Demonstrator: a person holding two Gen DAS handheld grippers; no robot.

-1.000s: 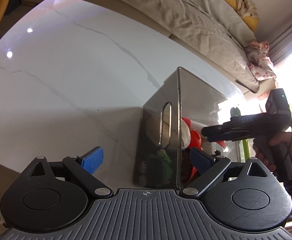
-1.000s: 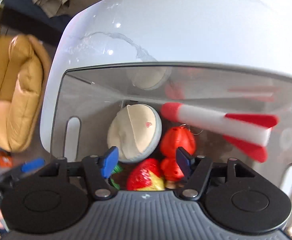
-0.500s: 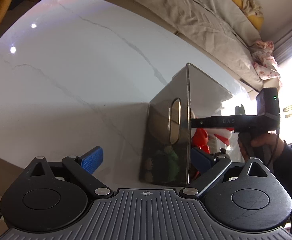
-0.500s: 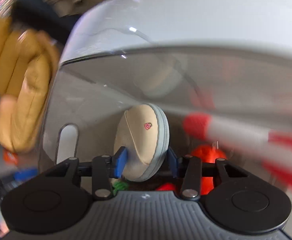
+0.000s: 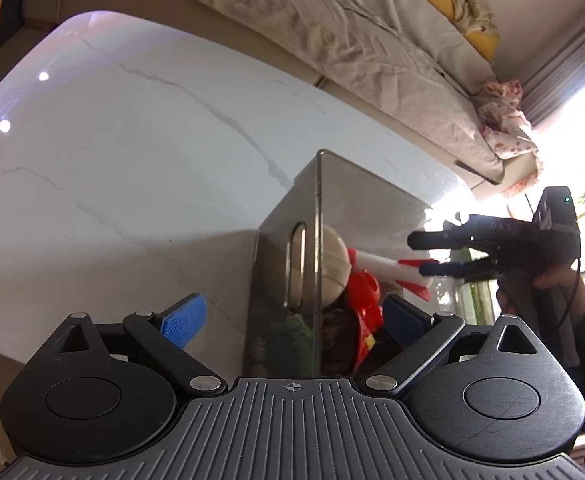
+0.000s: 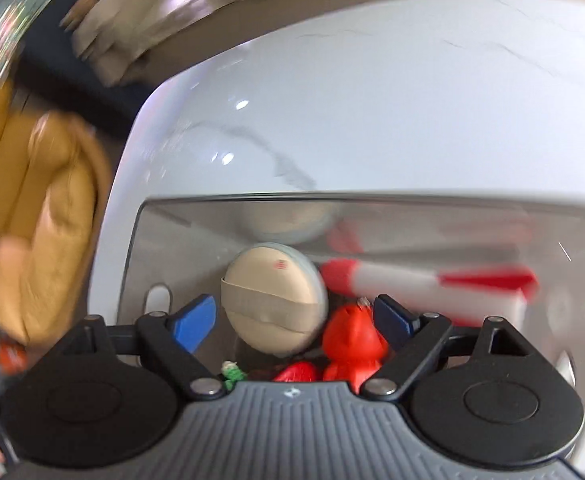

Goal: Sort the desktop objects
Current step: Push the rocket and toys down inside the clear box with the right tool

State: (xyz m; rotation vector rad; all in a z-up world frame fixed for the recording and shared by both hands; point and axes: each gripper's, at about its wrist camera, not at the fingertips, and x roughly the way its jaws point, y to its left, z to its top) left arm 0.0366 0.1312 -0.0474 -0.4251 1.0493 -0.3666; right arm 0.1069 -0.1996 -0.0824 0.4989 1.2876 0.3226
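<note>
Your sorting looks nearly done: the smoky clear plastic bin (image 6: 372, 220) directly ahead of your right tool (image 6: 294, 316) already contains a round beige pouch (image 6: 274, 300), a red-and-white foam rocket (image 6: 428, 280) and red plastic toys (image 6: 354, 344), and the visible white marble table (image 5: 132, 168) shows nothing left to collect. Both tools are spread apart and hold nothing; your left tool (image 5: 292, 316) straddles the bin's near corner without visibly gripping it.

On the white marble table (image 6: 412, 120) stands the clear smoky acrylic box (image 6: 372, 216), and inside it the round beige pouch (image 6: 272, 304) sits left, the red-and-white foam rocket (image 6: 424, 280) lies right, with the red plastic figure (image 6: 352, 340) nearer, between them.
</note>
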